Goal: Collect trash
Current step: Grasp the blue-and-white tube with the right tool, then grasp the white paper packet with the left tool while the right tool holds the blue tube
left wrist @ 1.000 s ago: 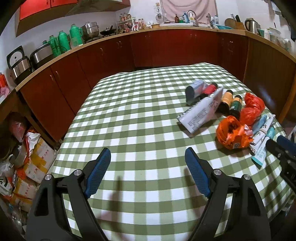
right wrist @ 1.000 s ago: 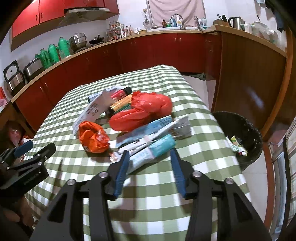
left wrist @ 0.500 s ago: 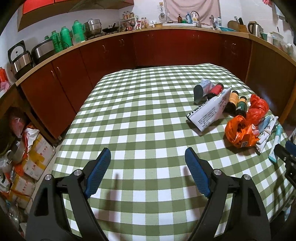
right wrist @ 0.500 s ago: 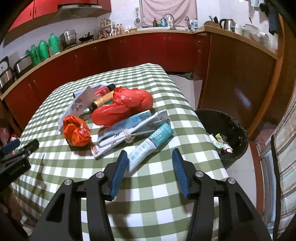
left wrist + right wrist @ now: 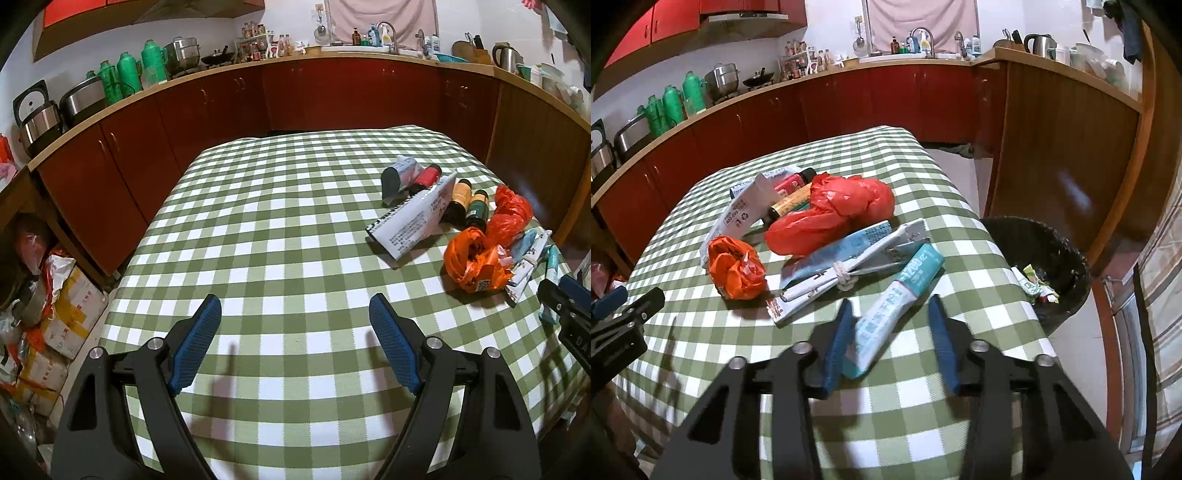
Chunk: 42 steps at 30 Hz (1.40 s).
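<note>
Red lower cabinets (image 5: pixel 229 110), wood counter (image 5: pixel 1067 74), checked table (image 5: pixel 280 229), white walls.

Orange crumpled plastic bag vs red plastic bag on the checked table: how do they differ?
The orange crumpled plastic bag is balled tight and smaller; the red plastic bag is bigger and stretched long. The orange one sits alone at the pile's left edge; the red one lies against the bottles and overlaps the blue-and-white packet. Both are thin, crumpled plastic on the checked table, ungripped.

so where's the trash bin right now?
Right wrist view: the black trash bin sits on the floor off the table's right edge, beside the brown cabinet, with a few scraps already inside. It doesn't show in the left wrist view.
</note>
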{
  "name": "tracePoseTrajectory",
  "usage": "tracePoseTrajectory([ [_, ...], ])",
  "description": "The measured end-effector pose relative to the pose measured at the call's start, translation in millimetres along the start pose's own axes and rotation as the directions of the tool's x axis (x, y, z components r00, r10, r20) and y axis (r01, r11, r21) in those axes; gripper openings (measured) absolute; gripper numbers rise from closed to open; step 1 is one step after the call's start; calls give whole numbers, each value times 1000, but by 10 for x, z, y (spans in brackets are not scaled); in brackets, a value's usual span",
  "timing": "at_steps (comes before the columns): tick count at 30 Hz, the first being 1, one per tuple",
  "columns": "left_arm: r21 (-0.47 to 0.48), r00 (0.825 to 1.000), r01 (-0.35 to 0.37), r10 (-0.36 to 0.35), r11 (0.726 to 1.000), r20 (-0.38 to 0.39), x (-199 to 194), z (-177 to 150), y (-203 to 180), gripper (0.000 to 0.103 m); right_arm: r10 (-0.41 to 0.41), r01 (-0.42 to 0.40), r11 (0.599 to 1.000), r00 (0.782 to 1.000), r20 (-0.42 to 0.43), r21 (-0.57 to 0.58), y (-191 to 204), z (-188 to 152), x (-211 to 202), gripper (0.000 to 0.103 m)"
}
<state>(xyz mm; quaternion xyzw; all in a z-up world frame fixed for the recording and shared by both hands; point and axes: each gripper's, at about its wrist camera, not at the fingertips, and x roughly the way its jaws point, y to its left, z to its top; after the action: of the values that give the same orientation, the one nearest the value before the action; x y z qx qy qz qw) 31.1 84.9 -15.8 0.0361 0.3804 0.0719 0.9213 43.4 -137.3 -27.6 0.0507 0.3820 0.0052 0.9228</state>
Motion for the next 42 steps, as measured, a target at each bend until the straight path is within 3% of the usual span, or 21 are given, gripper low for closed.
tracePoseTrajectory([
  [3, 15, 1000, 7, -7, 1000, 0, -12, -11, -75, 80, 18, -18, 1000, 1000, -2, 6, -72, -11, -17, 24],
  [10, 51, 999, 41, -42, 998, 8, -103, -25, -292, 80, 48, -48, 999, 999, 8, -10, -165, -33, -68, 15],
  [21, 119, 993, 112, -115, 987, 17, -240, -32, -831, 72, 73, -73, 997, 997, 38, 3, -382, -27, -179, 13],
  [26, 157, 990, 133, -138, 979, 20, -289, -48, -1035, 72, 36, -35, 999, 997, 61, -30, -502, 3, -237, 13],
  [34, 211, 980, 186, -198, 960, 34, -335, -17, -1358, 71, -4, 2, 1000, 998, 70, 18, -871, 38, -247, 13],
  [42, 234, 975, 217, -223, 948, -4, -96, 103, -1606, 53, -19, 15, 998, 998, 64, 62, -1108, 21, -204, 13],
])
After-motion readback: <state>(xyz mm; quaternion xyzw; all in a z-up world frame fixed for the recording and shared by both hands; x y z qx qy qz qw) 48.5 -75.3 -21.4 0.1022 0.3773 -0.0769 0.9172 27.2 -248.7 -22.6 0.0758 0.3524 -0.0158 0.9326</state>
